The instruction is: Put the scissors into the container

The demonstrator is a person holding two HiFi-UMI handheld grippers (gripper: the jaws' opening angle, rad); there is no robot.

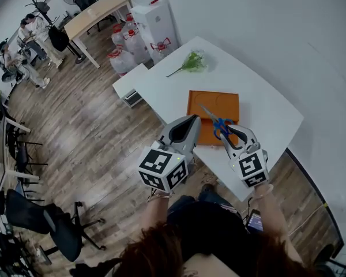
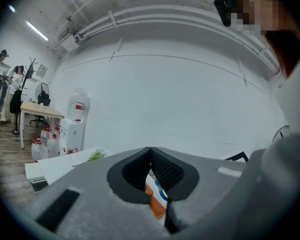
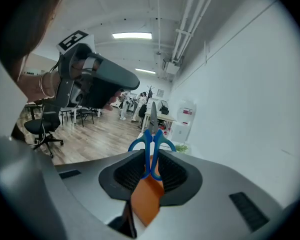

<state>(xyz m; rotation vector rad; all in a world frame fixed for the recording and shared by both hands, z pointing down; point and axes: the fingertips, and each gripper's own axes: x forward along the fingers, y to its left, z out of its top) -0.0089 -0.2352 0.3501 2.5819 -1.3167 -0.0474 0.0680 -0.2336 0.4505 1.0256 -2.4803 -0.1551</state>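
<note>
**Head view: scissors clamped by right gripper, over container**

Logged left gripper (image 1: 191, 119) at left, near the front edge of the white table (image 1: 259, 105). Checked left gripper view: jaws pressed together, nothing between them. Noted green sprig (image 1: 191, 62) at far side of table, well apart from everything else. Found orange container (image 1: 222, 101) lying flat mid-table. Observed scissors (image 1: 218, 123) overlapping the container's near right part, blue handles toward the person, closed blades pointing away and left. Cannot tell whether touching the container. Recorded right gripper (image 1: 230, 134) pinching scissors by the handles. Confirmed in right gripper view: handles squeezed between both pads, orange visible beneath.
</note>
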